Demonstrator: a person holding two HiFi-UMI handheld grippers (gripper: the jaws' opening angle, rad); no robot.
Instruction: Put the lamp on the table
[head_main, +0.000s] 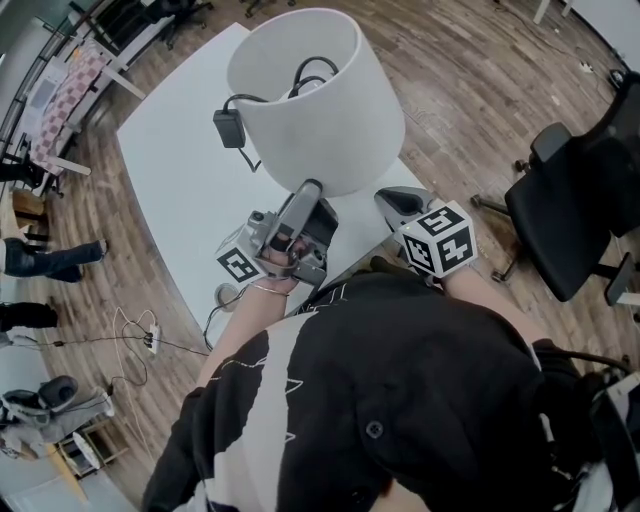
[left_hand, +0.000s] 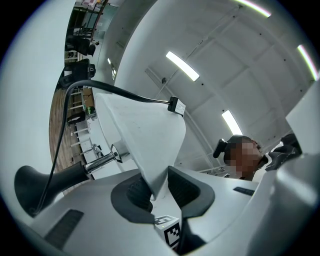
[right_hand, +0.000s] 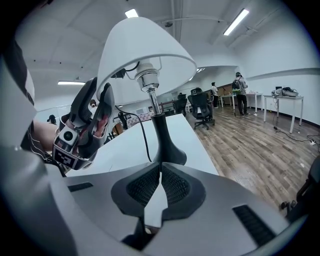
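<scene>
The lamp stands upright on the white table: a white shade, a chrome stem and a black base. Its black cord and plug adapter hang over the shade's top rim. My left gripper reaches up to the shade's lower edge. In the left gripper view the shade runs down between the jaws of my left gripper, which stand apart with a gap beside the thin wall. My right gripper is shut and empty, just short of the base.
A black office chair stands on the wood floor to the right. A power strip with cables lies on the floor at left, near a person's legs. More chairs and people are far behind the table.
</scene>
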